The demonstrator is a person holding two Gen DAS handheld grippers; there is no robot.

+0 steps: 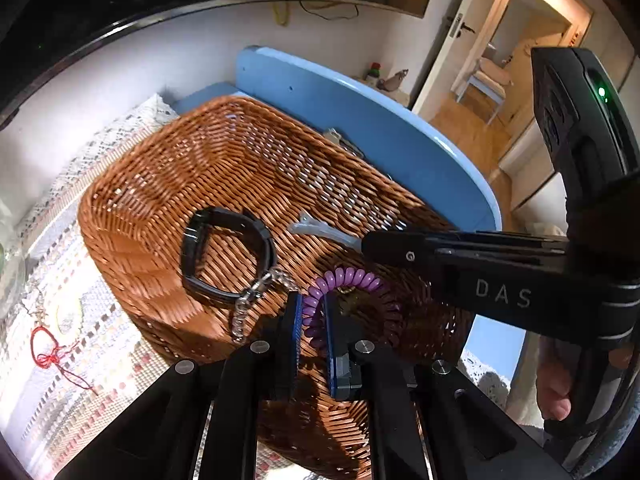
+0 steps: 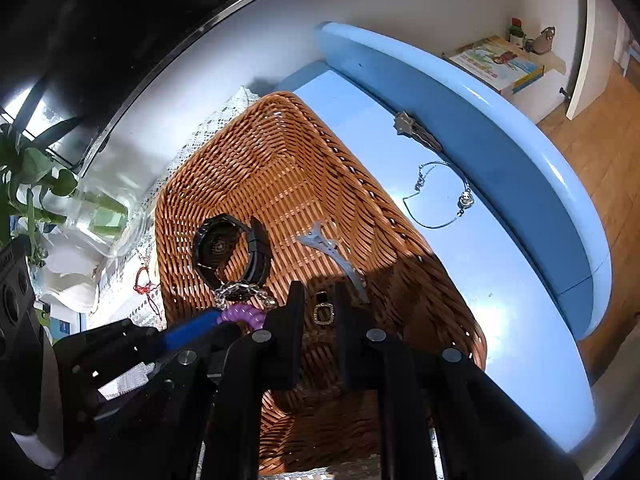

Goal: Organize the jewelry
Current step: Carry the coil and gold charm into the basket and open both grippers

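A wicker basket [image 1: 160,184] [image 2: 280,168] holds a black watch [image 1: 224,256] [image 2: 228,248], a chain of clear links [image 1: 248,304] [image 2: 240,292] and a pale hair clip [image 1: 316,228] [image 2: 328,248]. My left gripper [image 1: 312,312] [image 2: 200,328] hangs over the basket, shut on a purple coil hair tie [image 1: 344,278] [image 2: 244,316]. My right gripper [image 2: 322,292] [image 1: 366,244] is beside it, over the clip's end. Its jaws are nearly closed around a small gold-framed piece [image 2: 322,312], which looks held.
The basket stands on a lace cloth [image 1: 80,360] and a blue table with a raised rim [image 2: 500,152]. A silver necklace [image 2: 440,196] and a grey brooch [image 2: 412,128] lie on the table. A red string bracelet [image 1: 48,348] and a glass vase [image 2: 92,216] are left.
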